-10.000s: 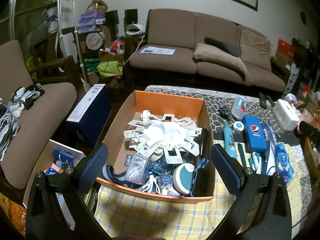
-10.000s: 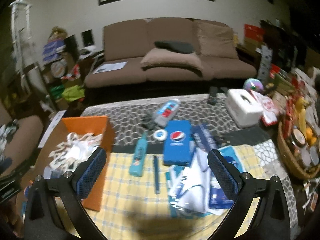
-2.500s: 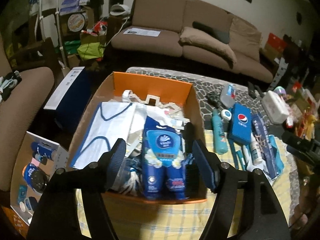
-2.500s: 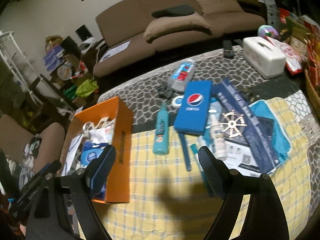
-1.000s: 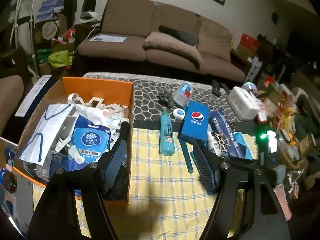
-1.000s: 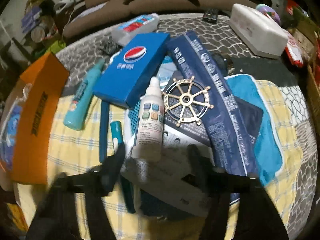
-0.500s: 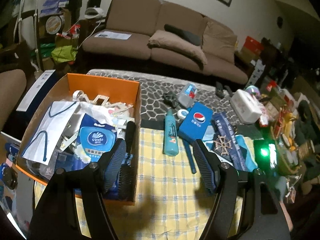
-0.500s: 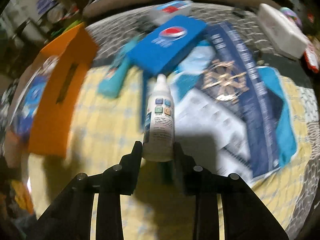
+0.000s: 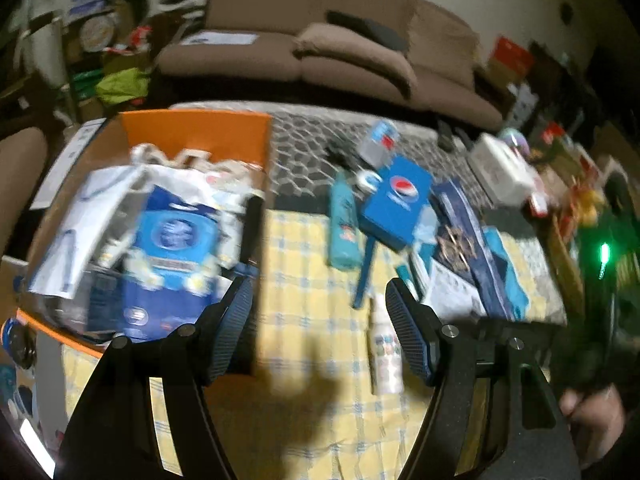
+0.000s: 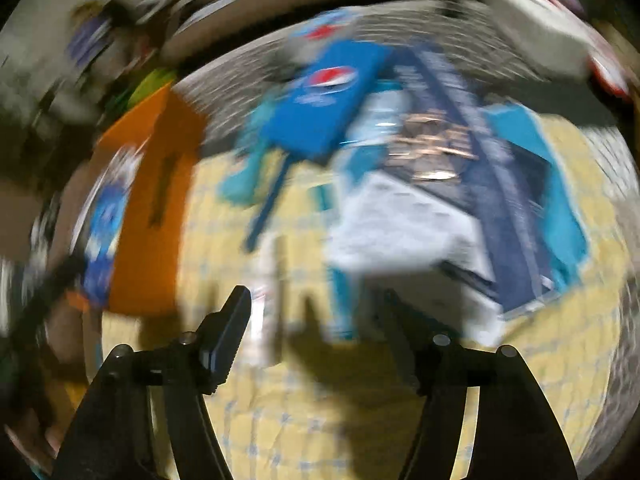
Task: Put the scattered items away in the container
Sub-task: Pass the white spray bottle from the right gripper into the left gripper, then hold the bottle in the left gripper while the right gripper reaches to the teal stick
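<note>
Orange cardboard box [image 9: 192, 136] sits at the left end of the table, open top, already piled with a blue tissue pack [image 9: 172, 240], white bags and odd bits; its right wall runs along the edge of the yellow checked cloth [image 9: 304, 320]. Small white dropper bottle [image 9: 386, 354] lies flat on that cloth, near the front, just beside the left gripper's right finger in the left wrist view, touching neither gripper.

Left gripper [image 9: 320, 328]: jaws apart at a medium-wide gap, nothing between them, hanging over bare cloth between box and bottle. Right gripper [image 10: 316, 332]: jaws have just been opening, now spread wide, nothing pressed between the pads; the view is heavily blurred, the bottle only a pale streak [image 10: 268, 280] ahead of the left finger.

Open room: a clear strip of checked cloth from the box wall across to the bottle and down to the near edge.

Loose items right of that strip, counted: one teal tube [image 9: 342, 228], one blue Pepsi box [image 9: 396, 204], one dark blue stick [image 9: 366, 276], one long navy carton [image 9: 472, 248], one brass ship-wheel ornament [image 9: 456, 240], one clear bottle with red-blue label [image 9: 378, 142], one white tissue box [image 9: 502, 174]. Smaller bits are too blurred to count.
</note>
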Action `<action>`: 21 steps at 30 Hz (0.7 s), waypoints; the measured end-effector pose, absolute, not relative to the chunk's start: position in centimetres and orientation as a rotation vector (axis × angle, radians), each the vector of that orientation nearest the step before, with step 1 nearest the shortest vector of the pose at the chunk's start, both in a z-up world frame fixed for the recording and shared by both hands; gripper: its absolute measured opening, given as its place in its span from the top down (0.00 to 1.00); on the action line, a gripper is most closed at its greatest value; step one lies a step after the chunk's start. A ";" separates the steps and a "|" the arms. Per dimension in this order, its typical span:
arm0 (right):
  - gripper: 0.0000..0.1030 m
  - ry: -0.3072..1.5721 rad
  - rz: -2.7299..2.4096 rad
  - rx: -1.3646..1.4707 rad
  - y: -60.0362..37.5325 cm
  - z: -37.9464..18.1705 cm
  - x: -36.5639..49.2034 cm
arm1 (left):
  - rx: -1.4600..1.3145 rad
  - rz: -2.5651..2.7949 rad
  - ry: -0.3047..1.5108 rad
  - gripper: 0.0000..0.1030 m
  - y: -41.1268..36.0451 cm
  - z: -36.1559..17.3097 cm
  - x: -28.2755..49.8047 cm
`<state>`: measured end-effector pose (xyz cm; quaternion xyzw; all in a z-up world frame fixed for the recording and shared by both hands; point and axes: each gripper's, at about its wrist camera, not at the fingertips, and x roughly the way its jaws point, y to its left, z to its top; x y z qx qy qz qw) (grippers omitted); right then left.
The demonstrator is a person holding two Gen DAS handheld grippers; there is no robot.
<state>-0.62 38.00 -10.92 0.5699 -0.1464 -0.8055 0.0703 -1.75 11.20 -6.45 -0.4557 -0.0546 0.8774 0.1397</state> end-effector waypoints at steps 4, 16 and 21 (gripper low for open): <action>0.35 -0.553 -2.478 1.786 41.4 -11.5 -1.0 | -1.432 2.310 -0.083 0.36 15.5 -9.9 -1.8; 0.35 -0.529 -2.465 1.757 40.9 -10.9 -1.1 | -1.622 2.235 0.051 0.73 20.2 -17.4 -0.8; 0.36 -0.471 -2.465 1.739 40.2 -10.8 -1.2 | -1.576 2.312 -0.034 0.73 18.6 -15.1 -1.4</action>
